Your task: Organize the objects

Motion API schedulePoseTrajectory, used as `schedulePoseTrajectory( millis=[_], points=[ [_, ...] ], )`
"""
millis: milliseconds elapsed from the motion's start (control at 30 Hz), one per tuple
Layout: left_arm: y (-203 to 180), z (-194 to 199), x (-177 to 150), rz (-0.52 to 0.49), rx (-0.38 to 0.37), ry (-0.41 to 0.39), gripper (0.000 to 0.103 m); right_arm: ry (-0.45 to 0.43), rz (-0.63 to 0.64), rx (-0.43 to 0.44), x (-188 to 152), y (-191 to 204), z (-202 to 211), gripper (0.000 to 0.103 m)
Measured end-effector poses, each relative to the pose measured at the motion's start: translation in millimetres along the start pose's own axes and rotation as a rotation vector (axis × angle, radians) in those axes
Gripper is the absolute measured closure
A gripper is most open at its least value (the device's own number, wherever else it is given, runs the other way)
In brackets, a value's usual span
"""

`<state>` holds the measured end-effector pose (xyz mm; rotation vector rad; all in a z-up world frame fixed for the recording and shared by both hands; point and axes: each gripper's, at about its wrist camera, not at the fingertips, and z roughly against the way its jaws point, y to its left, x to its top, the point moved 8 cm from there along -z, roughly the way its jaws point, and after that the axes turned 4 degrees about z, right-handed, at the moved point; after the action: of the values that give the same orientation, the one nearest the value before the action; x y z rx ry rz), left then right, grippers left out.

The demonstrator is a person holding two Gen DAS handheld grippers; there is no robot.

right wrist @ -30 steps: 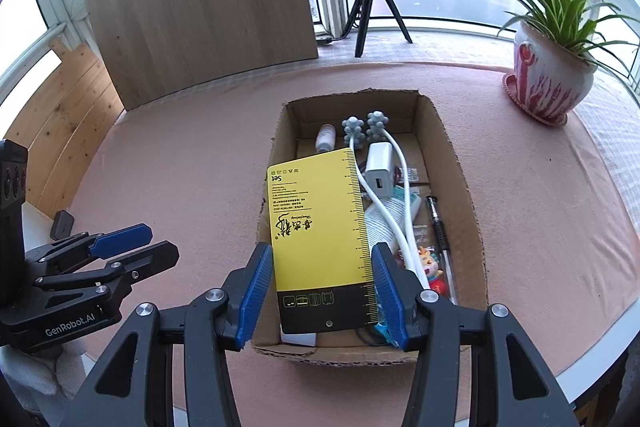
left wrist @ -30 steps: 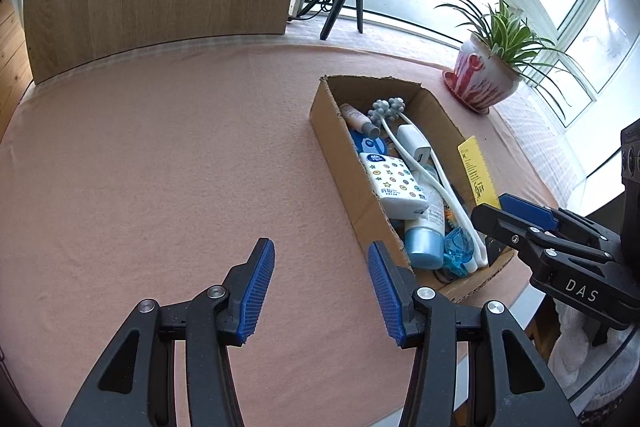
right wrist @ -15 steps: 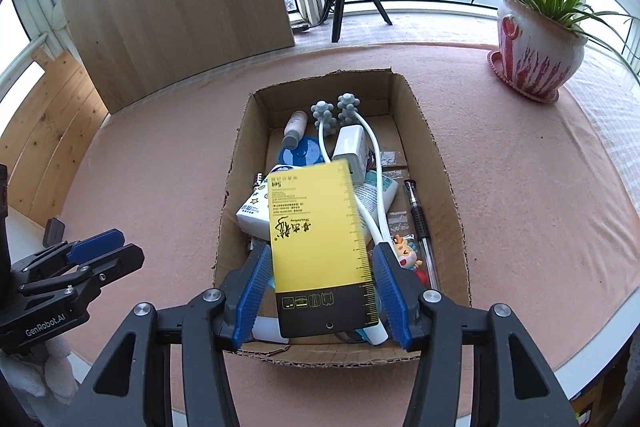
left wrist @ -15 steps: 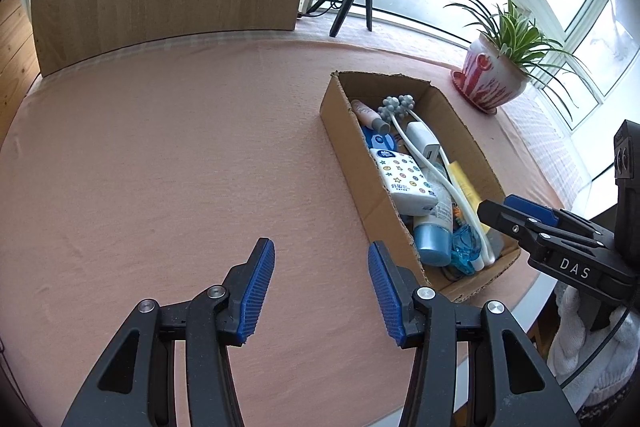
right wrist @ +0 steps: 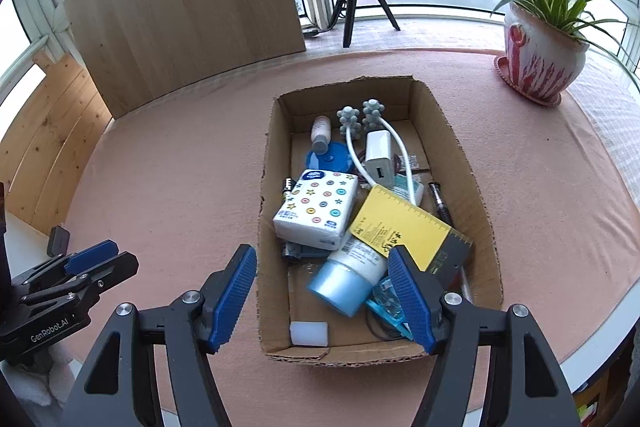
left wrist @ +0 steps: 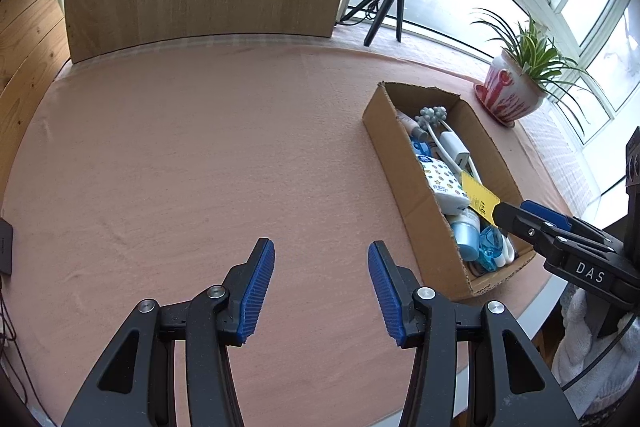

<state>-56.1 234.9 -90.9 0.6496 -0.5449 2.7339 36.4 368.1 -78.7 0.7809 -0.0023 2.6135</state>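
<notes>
While the right hand-held gripper (right wrist: 322, 297) hangs over the cardboard box's (right wrist: 476, 211) near end, jaws opening and clear of the yellow notebook (right wrist: 404, 227) lying diagonally inside, the left hand-held gripper (left wrist: 321, 287), jaws also opening and empty, stands well apart.

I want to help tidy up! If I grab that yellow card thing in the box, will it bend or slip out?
The yellow card looks thin and flat, so it is probably light and may flex a little. Its surface looks smooth, so it could slip from a loose pinch. It lies tilted on the white tube in the cardboard box, so a push would likely slide it.
</notes>
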Motion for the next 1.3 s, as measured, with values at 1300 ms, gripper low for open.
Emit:
schedulePoseTrajectory(
  millis=[1300],
  points=[
    [171, 99, -4, 0.112, 0.276, -0.121, 0.009, -0.1, 0.105, 0.017, 10, 164, -8, 0.031]
  ],
)
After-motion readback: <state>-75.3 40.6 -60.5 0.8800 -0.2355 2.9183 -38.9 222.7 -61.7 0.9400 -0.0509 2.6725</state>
